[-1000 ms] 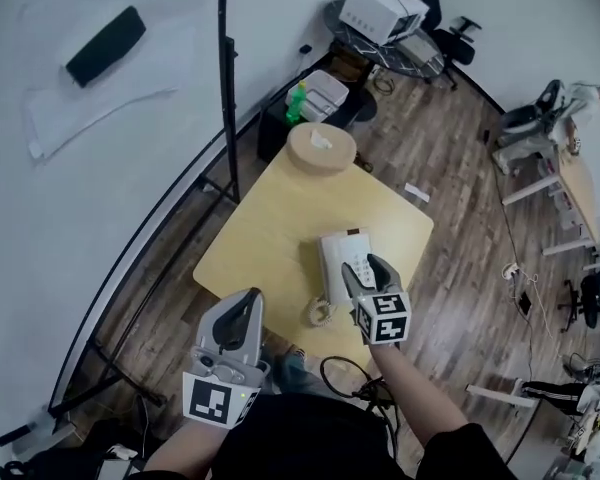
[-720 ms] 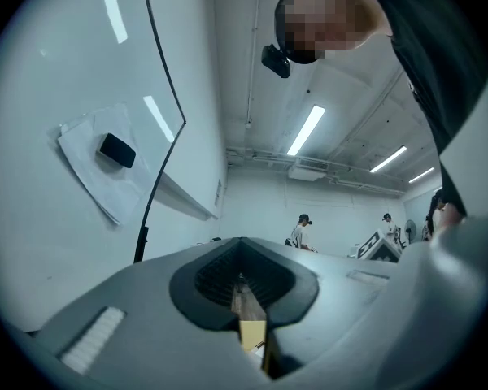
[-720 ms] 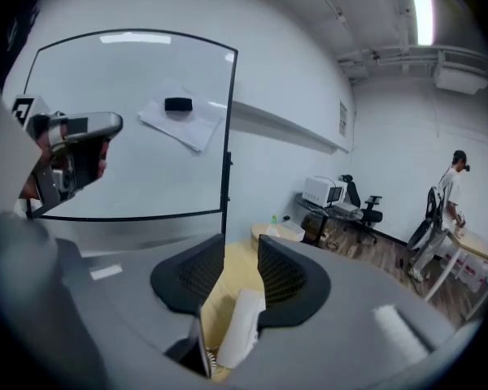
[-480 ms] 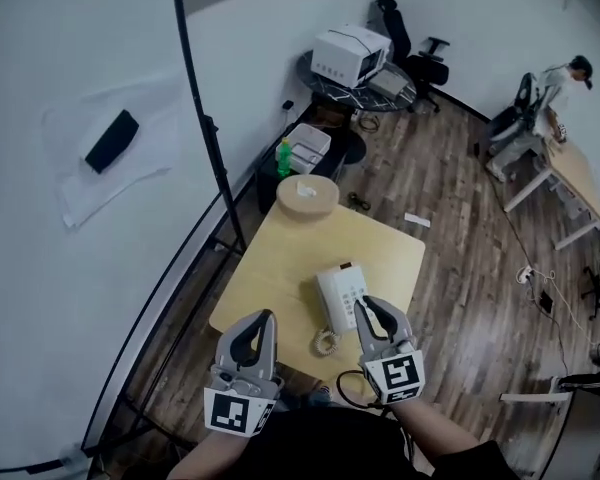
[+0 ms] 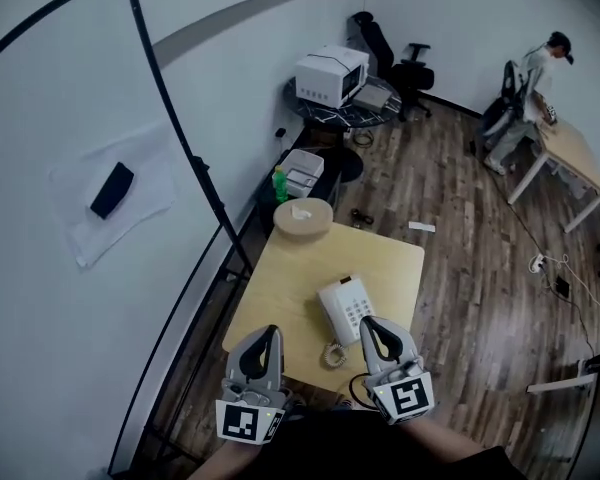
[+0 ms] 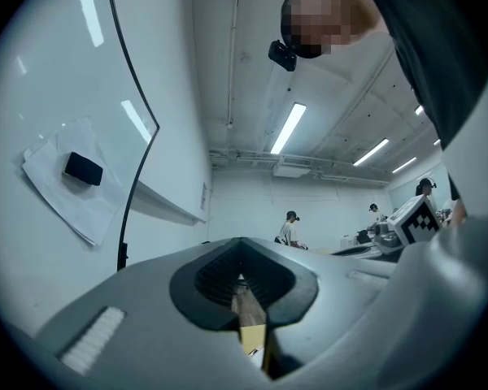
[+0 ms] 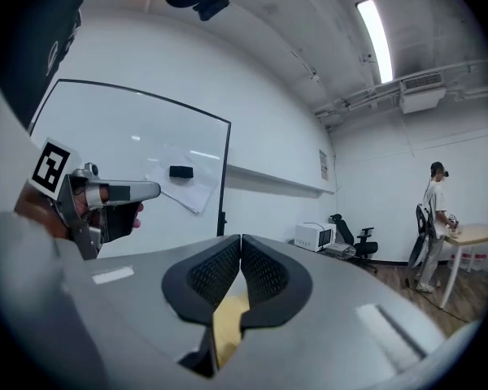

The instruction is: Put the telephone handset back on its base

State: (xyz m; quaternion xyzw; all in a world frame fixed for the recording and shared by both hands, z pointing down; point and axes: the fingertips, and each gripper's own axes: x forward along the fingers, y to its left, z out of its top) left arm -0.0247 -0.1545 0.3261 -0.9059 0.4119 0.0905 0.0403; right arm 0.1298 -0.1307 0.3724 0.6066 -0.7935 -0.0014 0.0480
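Observation:
The white telephone [image 5: 345, 308] sits on the light wooden table [image 5: 290, 268], and its handset seems to lie along the base's left side. Its coiled cord [image 5: 332, 352] hangs by the near table edge. Both grippers are held back near my body, short of the telephone. My left gripper [image 5: 270, 330] [image 6: 241, 254] is shut with nothing in it. My right gripper [image 5: 368, 323] [image 7: 241, 246] is also shut and empty, its pads pressed together. The right gripper view catches the left gripper [image 7: 89, 197] at its left side.
A round tan box [image 5: 302, 218] stands at the table's far corner. A black whiteboard frame [image 5: 195, 168] runs along the left. Beyond are a green bottle [image 5: 279, 183], a printer [image 5: 330, 73], an office chair [image 5: 405, 68] and a person [image 5: 535, 73] at a desk.
My right gripper left the telephone, drew back toward my body and closed from open. The left gripper also drew back, and the head view lifted and widened.

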